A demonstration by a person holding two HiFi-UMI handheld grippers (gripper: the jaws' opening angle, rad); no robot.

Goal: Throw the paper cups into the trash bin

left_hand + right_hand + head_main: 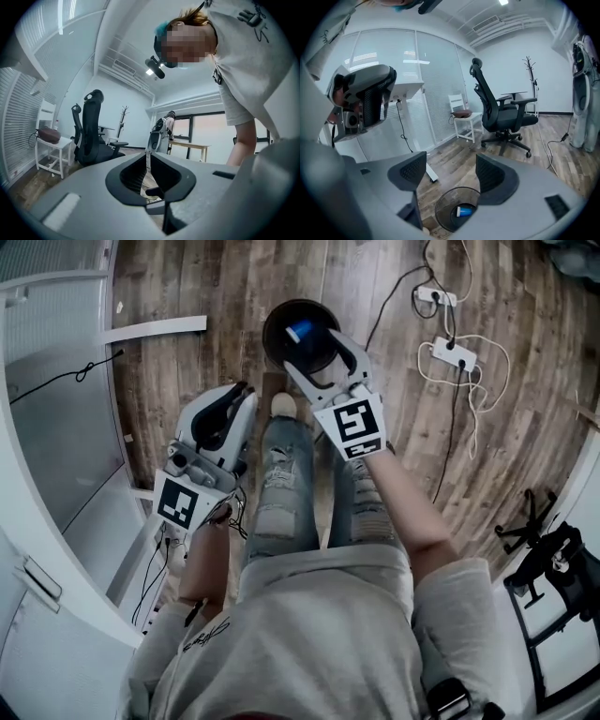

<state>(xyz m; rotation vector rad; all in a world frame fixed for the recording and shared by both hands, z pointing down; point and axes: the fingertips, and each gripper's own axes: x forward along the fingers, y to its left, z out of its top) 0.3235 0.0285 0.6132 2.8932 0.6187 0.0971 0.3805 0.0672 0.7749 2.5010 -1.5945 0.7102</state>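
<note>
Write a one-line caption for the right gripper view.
Open right tool hovers over a bin holding one blue cup.

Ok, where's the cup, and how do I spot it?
Look down at the wooden floor, where a round black bin stands. The cup lies at its bottom, under the right hand-held gripper. It is the only bright blue thing there.

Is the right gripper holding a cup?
No, the right gripper is open and empty; a cup lies in the bin.
</note>
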